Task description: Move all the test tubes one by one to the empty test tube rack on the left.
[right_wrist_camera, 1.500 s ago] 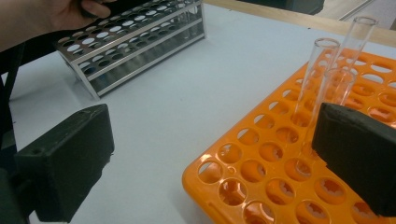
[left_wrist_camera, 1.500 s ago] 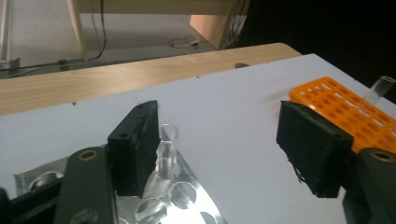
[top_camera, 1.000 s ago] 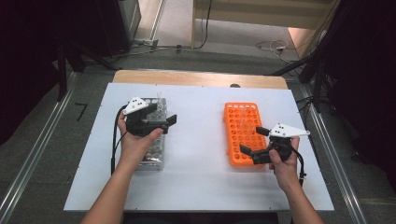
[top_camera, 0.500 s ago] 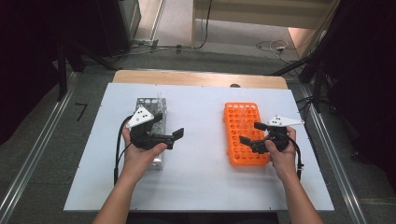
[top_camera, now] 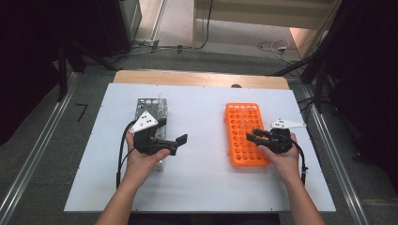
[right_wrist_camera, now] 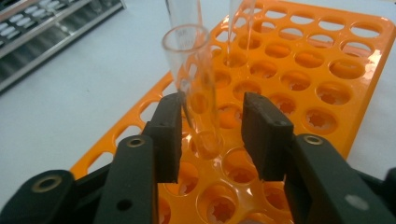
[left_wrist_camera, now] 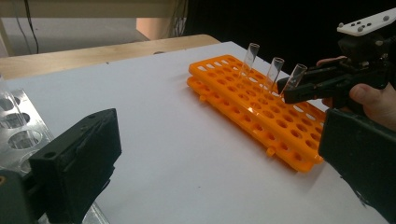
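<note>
Metal rack point(top_camera: 152, 108) lies left of tube rack point(top_camera: 244, 136) on table point(top_camera: 202, 183).

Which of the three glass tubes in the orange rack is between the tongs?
The test tube nearest the person, last in the row on the orange rack. It stands between the right tongs; the other two stand free.

No readable text, labels, brand marks or numbers anywhere in these views. The orange rack point(top_camera: 244, 133) carries no lettering on its top or sides, the metal rack point(top_camera: 151, 108) shows plain holes w/o markings, and the clear tube point(right_wrist_camera: 195, 88) has a faint smudge near its rim, too blurred to read. White plates on both tools bear dark dots, not characters. The tabletop point(top_camera: 202, 183) is unmarked.
</note>
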The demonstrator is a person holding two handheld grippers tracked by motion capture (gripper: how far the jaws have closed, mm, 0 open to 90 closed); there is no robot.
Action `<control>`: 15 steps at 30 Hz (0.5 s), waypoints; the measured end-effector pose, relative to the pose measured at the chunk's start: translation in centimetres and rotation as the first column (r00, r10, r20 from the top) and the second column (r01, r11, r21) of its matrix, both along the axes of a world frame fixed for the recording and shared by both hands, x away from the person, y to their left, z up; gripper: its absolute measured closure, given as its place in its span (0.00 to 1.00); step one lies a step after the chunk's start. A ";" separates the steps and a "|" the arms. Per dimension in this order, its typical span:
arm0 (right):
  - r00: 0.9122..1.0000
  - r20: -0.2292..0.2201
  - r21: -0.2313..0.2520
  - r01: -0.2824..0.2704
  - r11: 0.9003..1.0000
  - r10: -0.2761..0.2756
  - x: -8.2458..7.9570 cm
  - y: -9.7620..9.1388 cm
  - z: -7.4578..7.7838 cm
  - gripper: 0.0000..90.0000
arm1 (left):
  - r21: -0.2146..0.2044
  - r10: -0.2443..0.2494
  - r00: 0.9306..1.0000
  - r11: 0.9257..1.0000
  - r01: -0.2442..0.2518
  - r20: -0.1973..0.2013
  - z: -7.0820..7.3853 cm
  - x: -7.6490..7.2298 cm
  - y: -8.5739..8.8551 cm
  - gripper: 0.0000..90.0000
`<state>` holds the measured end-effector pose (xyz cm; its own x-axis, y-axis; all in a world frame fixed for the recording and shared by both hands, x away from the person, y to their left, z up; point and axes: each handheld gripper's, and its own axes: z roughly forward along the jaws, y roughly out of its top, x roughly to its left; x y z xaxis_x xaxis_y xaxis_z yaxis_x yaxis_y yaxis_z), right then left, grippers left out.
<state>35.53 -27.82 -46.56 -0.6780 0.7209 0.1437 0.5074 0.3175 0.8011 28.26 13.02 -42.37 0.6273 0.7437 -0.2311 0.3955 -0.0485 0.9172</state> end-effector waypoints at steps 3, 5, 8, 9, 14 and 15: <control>1.000 0.018 -0.025 0.001 1.000 -0.001 0.0 0.3 -0.2 0.66 | -0.001 0.000 1.000 1.000 0.000 -0.004 -0.1 0.0 0.1 0.00; 0.999 0.032 -0.038 0.007 0.999 -0.006 -0.1 0.5 -0.2 0.68 | -0.001 0.001 1.000 1.000 -0.001 -0.005 -0.1 0.1 0.1 0.00; 0.998 0.055 -0.041 0.005 0.999 -0.002 -0.4 0.7 -0.5 0.72 | -0.005 0.002 1.000 1.000 -0.002 -0.011 -0.2 0.0 0.1 0.00; 0.998 0.063 -0.038 0.006 0.999 -0.003 -0.5 0.7 -0.5 0.72 | -0.005 0.004 1.000 1.000 -0.004 -0.011 -0.2 0.0 0.1 0.00; 0.996 0.084 -0.032 0.007 0.999 -0.004 -0.8 0.6 -0.8 0.80 | -0.005 0.005 1.000 1.000 -0.005 -0.008 -0.1 -0.1 0.1 0.00; 0.996 0.087 -0.036 0.010 0.999 -0.006 -0.9 0.6 -0.8 0.81 | -0.005 0.004 1.000 1.000 -0.004 -0.008 -0.1 -0.1 0.1 0.00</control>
<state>34.67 -27.20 -47.36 -0.6809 0.7301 0.0581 0.4393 0.3437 0.8300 28.19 13.15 -42.42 0.6225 0.7449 -0.2401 0.4032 -0.0423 0.9141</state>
